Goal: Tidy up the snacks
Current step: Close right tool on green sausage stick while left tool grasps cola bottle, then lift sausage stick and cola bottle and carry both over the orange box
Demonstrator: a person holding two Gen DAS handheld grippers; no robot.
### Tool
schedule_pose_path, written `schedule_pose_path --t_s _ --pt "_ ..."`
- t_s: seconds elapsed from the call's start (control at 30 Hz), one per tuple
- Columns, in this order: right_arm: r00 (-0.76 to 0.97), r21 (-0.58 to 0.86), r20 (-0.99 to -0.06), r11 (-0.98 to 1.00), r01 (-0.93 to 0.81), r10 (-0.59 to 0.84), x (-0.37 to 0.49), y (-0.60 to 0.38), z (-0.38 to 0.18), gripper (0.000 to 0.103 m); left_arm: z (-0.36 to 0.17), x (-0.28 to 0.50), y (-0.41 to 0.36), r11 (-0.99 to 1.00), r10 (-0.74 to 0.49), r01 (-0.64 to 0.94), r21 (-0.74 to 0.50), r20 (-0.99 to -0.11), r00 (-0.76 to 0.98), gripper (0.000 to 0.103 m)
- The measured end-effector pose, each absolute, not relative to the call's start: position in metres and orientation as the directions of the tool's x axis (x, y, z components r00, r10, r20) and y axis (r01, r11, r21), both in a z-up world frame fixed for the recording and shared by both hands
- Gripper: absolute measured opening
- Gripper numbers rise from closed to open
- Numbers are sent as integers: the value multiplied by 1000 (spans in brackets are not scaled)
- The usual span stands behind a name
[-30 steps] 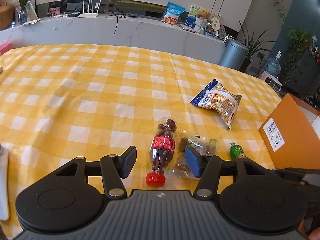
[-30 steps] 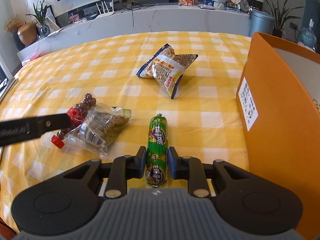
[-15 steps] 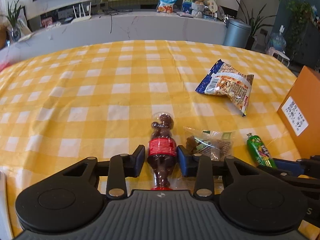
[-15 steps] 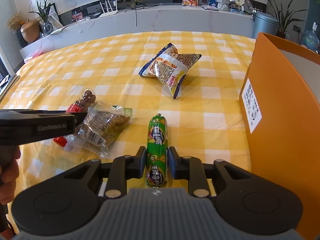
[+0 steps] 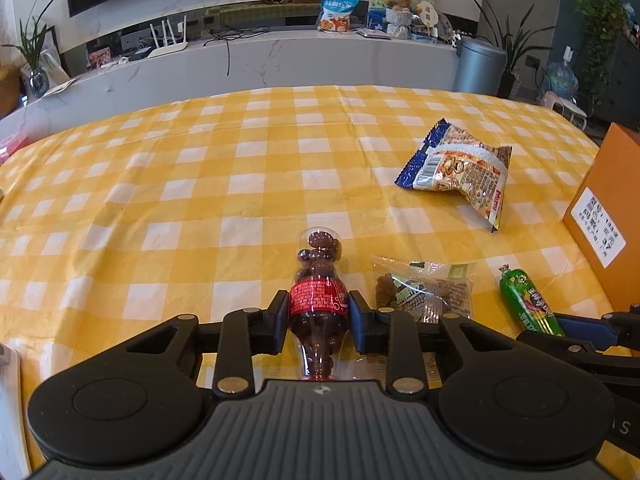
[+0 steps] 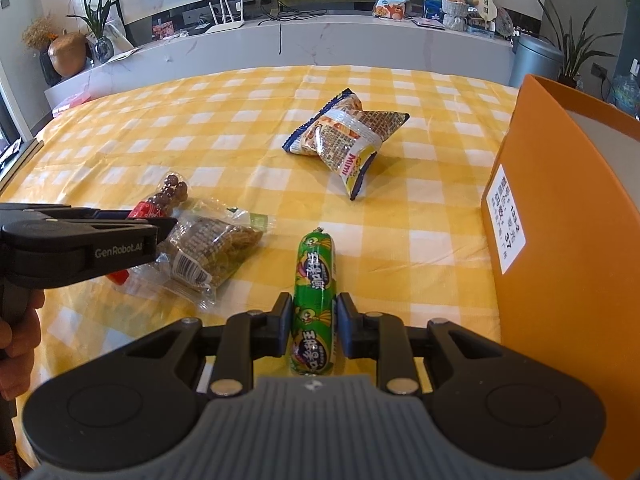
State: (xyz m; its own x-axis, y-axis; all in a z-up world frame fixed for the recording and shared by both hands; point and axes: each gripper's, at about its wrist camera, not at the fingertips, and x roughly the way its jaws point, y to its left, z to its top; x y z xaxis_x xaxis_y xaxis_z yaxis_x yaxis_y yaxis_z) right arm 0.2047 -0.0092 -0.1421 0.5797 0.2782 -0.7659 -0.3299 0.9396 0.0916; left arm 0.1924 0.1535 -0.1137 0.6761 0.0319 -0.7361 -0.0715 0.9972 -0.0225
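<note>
My left gripper (image 5: 319, 316) is shut on a small clear bottle of chocolate balls (image 5: 318, 280) with a red label, lying on the yellow checked tablecloth. My right gripper (image 6: 314, 322) is shut on a green sausage stick (image 6: 314, 280), also lying on the cloth. Between them lies a clear bag of brown snacks (image 6: 212, 250), also in the left wrist view (image 5: 424, 288). A blue and orange snack bag (image 6: 346, 136) lies farther back. The left gripper shows at the left of the right wrist view (image 6: 80, 236), around the bottle (image 6: 160, 204).
An open orange cardboard box (image 6: 568, 240) stands at the right edge of the table; it also shows in the left wrist view (image 5: 608, 220). A white counter (image 5: 260, 60) with clutter runs behind the table. A grey bin (image 5: 480, 66) stands beyond it.
My left gripper moved right over the bottle and closed on it. My right gripper stayed shut on the sausage stick and barely moved.
</note>
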Motion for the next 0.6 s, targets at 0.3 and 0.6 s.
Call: schedule_pose_path --t_s 0.3,0.6 --pt "570 114 -766 935 -335 298 204 -11 -140 21 -94 176 162 989 12 -114 -96 -712 702 34" --pt "593 159 -724 921 -355 353 186 -19 -112 21 -57 150 150 986 -21 -98 -137 -676 737 34"
